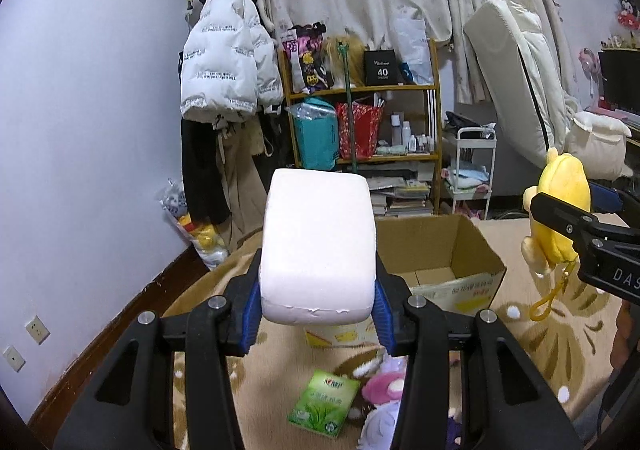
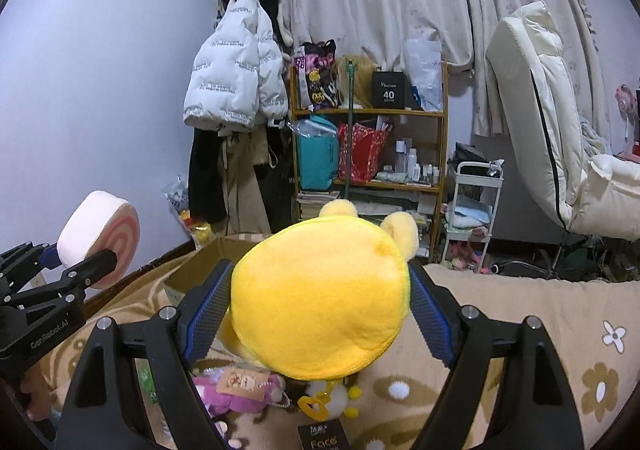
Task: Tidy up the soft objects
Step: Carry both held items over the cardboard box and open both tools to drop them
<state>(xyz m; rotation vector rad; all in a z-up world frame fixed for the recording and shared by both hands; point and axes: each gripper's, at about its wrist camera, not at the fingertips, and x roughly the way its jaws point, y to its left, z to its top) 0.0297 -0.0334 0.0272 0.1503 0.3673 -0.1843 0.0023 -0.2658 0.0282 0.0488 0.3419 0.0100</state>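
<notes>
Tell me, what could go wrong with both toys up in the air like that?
The swirl cushion is pinched only at its lower end by the left hand-held gripper, so it might tip out. The yellow plush bulges past the right hand-held gripper and could slip. Either might miss the cardboard box and land on the carpet.

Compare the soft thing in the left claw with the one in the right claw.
The pink swirl cushion is a pale drum with flat ends, one showing pink rings in the right wrist view; the yellow plush is bright yellow and rounded. The plush has two ears and a dangling yellow loop; the cushion has neither. Shared: each is clamped between its claw's blue pads, left claw and right claw, raised above the patterned blanket near the cardboard box.
</notes>
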